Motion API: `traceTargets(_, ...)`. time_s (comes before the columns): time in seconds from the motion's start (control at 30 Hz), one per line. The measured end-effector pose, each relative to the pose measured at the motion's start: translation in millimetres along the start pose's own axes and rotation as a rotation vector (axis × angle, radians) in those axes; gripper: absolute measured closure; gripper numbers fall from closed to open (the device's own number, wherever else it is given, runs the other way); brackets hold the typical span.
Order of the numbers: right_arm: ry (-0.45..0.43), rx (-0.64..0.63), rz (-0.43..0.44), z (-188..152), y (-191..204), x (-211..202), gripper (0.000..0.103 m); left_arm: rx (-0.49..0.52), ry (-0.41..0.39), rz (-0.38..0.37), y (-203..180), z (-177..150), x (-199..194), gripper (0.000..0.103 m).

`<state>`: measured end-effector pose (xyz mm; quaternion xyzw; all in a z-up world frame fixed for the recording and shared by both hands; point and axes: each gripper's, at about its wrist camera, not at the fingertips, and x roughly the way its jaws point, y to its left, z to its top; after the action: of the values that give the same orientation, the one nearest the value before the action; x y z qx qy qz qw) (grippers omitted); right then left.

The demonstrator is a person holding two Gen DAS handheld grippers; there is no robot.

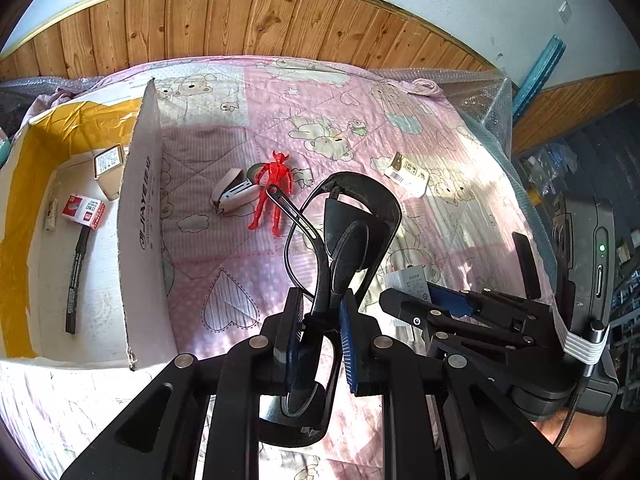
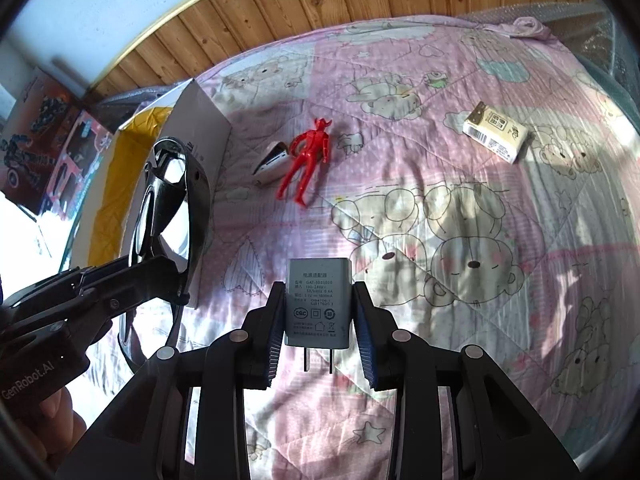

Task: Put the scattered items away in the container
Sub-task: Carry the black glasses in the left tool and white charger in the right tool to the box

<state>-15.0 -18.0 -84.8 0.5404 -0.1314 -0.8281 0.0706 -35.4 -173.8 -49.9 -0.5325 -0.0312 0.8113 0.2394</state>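
My left gripper [image 1: 318, 334] is shut on a pair of black sunglasses [image 1: 352, 216], held above the pink quilt just right of the open cardboard box [image 1: 138, 216]. Those sunglasses [image 2: 168, 208] also hang at the left of the right wrist view. My right gripper [image 2: 319, 312] is shut on a grey power adapter [image 2: 318, 304], prongs pointing back at the camera. On the quilt ahead lie a red toy figure [image 1: 270, 192] [image 2: 308, 156], a white stapler [image 1: 234, 194] [image 2: 272, 164] beside it, and a cream packet [image 1: 410, 170] [image 2: 496, 134] farther right.
Inside the box lie a black marker [image 1: 76, 276], a red-and-white small carton [image 1: 82, 210] and a small tin [image 1: 108, 160]. A wood-panelled wall [image 1: 240, 20] runs behind the bed. Bubble wrap [image 1: 488, 96] edges the bed's right side. Toy boxes [image 2: 52, 136] stand beyond the box.
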Motion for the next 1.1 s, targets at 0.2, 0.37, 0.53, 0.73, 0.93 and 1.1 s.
traceTargets(0.2, 0.001, -0.052, 0.015, 5, 20, -3, 0.069, -0.04, -0.04, 0.012, 14, -2, -16, 0.084)
traceTargets(0.37, -0.001, -0.101, 0.034, 9, 40, -7, 0.069, -0.075, -0.071, 0.019, 26, -2, -27, 0.084)
traceTargets(0.53, 0.002, -0.155, 0.053, 12, 62, -8, 0.069, -0.118, -0.097, 0.024, 41, -4, -37, 0.084)
traceTargets(0.73, 0.006, -0.214, 0.075, 16, 85, -11, 0.069, -0.18, -0.134, 0.034, 60, -8, -52, 0.084)
traceTargets(0.93, 0.011, -0.268, 0.094, 17, 105, -13, 0.069, -0.244, -0.161, 0.06, 82, -15, -65, 0.084)
traceTargets(1.1, 0.015, -0.304, 0.111, 18, 120, -13, 0.069, -0.3, -0.18, 0.091, 102, -19, -75, 0.084)
